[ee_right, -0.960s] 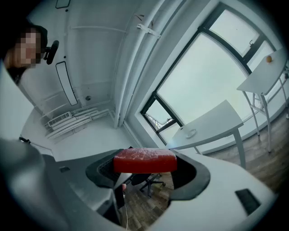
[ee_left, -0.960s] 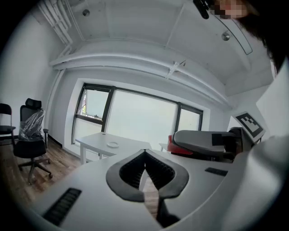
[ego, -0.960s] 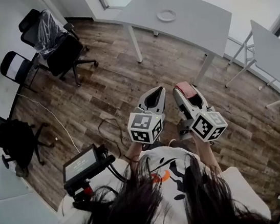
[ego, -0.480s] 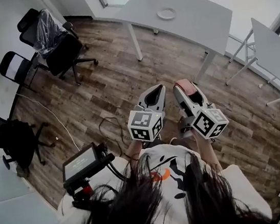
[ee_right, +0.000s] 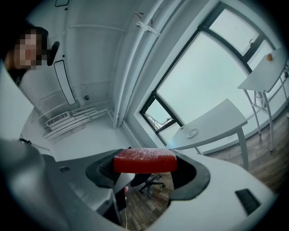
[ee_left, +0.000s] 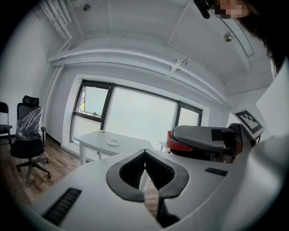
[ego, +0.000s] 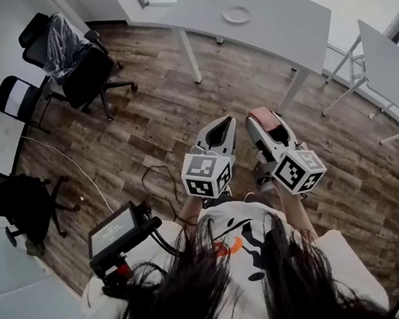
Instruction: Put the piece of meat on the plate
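Head view: plate (ego: 237,15) and table (ego: 281,29) sit slightly higher in frame than a second ago; grippers unmoved, side by side over the floor (ego: 149,118). Left gripper (ee_left: 144,153) jaws closed together, empty. Right gripper (ego: 263,121) clamped on the meat (ee_right: 144,160), well apart from the plate.

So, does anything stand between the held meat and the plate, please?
Nothing visible: only wooden floor lies between the red slab of meat in the right gripper and the round white plate on the white table.
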Demonstrator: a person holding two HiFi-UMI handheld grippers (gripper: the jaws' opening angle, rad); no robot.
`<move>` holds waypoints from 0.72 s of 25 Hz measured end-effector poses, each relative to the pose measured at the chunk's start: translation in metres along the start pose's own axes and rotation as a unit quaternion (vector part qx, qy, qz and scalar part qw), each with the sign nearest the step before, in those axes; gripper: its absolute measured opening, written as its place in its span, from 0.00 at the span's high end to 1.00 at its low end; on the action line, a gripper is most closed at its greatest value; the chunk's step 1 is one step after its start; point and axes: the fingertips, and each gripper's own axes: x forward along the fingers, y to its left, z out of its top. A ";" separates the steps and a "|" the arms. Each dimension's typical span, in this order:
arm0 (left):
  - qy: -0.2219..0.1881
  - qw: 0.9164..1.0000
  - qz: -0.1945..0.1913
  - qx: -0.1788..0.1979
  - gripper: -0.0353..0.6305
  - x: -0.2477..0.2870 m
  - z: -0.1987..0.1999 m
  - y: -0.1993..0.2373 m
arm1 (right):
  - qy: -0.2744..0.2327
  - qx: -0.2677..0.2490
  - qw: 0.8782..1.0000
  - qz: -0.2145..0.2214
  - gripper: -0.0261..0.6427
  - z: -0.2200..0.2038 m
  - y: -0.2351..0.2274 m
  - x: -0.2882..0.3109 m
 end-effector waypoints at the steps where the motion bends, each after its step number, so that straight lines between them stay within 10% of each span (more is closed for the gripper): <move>1: 0.000 1.000 -0.001 0.002 0.94 0.000 -0.001 0.000 | -0.001 -0.001 1.000 0.000 0.48 0.000 0.000 0.000; 18: 0.029 0.999 -0.029 -0.025 0.94 0.045 -0.002 0.072 | 0.007 0.007 0.999 -0.037 0.48 -0.007 -0.020 0.081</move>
